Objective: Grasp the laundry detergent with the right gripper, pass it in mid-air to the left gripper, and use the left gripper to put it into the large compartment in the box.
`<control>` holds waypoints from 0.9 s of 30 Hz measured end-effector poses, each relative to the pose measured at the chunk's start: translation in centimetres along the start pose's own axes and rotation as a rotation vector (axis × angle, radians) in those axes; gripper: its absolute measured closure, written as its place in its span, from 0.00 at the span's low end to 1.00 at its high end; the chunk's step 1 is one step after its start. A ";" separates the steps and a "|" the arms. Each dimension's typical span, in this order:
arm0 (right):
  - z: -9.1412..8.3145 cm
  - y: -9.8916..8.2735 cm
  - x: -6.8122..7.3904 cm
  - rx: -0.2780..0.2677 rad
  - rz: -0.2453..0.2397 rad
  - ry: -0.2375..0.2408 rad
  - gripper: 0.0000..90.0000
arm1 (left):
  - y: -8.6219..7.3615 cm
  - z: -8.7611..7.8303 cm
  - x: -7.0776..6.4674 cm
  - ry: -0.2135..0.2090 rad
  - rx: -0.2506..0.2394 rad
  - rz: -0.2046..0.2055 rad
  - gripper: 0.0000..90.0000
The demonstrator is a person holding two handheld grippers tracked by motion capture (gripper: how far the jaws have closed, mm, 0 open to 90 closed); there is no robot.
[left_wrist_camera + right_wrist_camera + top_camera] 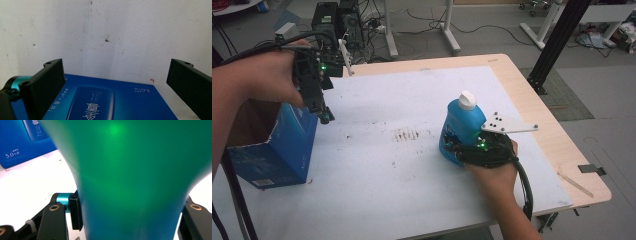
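Observation:
A blue bottle (461, 124) with a white cap stands upright right of the middle of the white tabletop (387, 185). My right gripper (453, 148) is shut on its lower body from the near side. In the right gripper view the bottle (130, 175) sits between the two jaws, and both pads touch its sides. A blue carton (279, 150) stands at the table's left edge. My left gripper (324, 116) hangs just above the carton's right top edge, pointing down. The left gripper (115, 75) is open wide with nothing between its jaws, and the carton's printed face (112, 102) lies below it.
The white sheet bears a smudge of dark marks (406, 134) near its middle. A wooden rim (537, 110) runs along the table's right side. Behind the table stand a black computer tower (332, 20), cables on the floor and a black post (557, 45).

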State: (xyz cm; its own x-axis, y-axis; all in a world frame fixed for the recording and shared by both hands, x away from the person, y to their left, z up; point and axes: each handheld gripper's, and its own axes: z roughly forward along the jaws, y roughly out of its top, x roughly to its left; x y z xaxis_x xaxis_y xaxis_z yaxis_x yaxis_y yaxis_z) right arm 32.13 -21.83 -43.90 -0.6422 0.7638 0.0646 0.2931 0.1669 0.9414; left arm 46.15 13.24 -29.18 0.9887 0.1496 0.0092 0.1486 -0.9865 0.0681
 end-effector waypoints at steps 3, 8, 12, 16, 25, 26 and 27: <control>0.0 0.0 0.0 0.003 0.000 -0.002 0.43 | 0.0 0.0 0.0 0.001 0.004 0.002 0.02; -0.1 0.0 0.1 -0.001 -0.010 -0.011 0.48 | 0.1 0.1 0.0 -0.002 0.004 0.001 0.02; -0.1 0.0 0.1 -0.001 -0.021 -0.015 0.50 | 0.1 0.2 0.0 -0.002 0.004 0.000 0.02; -0.1 0.2 -0.1 0.007 -0.008 -0.002 0.51 | 0.2 0.1 -0.1 -0.001 0.003 0.004 0.02; -0.6 2.2 0.4 0.026 -0.061 0.072 0.51 | 0.5 -0.5 -0.7 -0.005 0.000 0.017 0.02; -0.7 2.6 0.5 0.030 -0.069 0.080 0.51 | 0.5 -0.6 -0.9 -0.004 -0.004 0.021 0.02; -0.7 2.9 0.6 0.030 -0.075 0.090 0.51 | 0.6 -0.8 -1.0 -0.005 -0.004 0.025 0.02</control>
State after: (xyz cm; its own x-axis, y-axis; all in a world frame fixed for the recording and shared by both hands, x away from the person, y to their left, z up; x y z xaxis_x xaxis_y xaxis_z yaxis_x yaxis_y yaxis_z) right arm 32.11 -21.33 -40.89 -0.7239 0.6894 0.0256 0.2621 0.2406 0.9346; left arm 45.24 12.54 -28.39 0.9922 0.1245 0.0057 0.1238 -0.9897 0.0717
